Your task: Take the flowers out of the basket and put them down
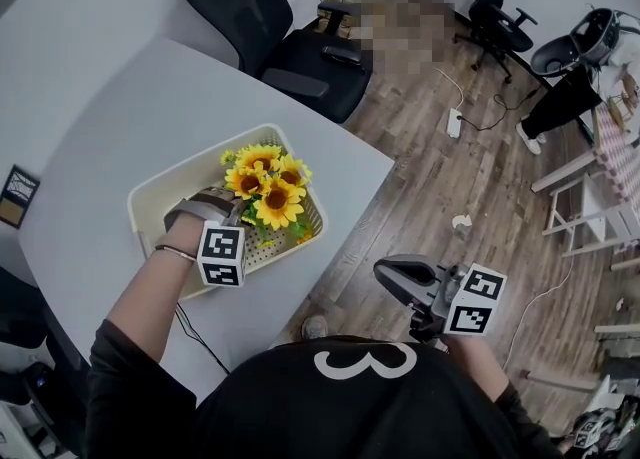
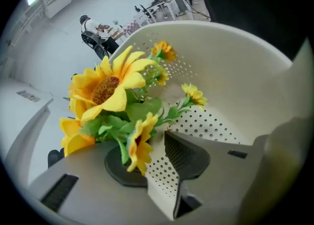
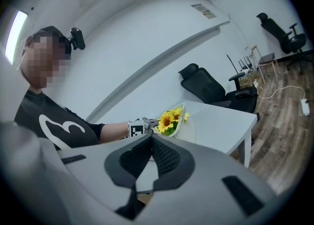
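A bunch of yellow sunflowers (image 1: 265,187) with green leaves stands in a white perforated basket (image 1: 190,175) on the white table. My left gripper (image 1: 225,202) reaches into the basket from the near side, at the base of the bunch. In the left gripper view the sunflowers (image 2: 105,89) lie over the left pad, and bare basket floor shows between them and the right pad, so the left gripper (image 2: 149,162) is open around the stems. My right gripper (image 1: 385,272) hangs off the table over the wooden floor. Its tips touch and hold nothing, seen as the right gripper (image 3: 150,140).
The basket stands near the corner of the white table (image 1: 150,117), close to its right edge. A black office chair (image 1: 290,37) stands at the far side. A small framed picture (image 1: 15,197) lies at the table's left edge. Wooden floor with cables lies to the right.
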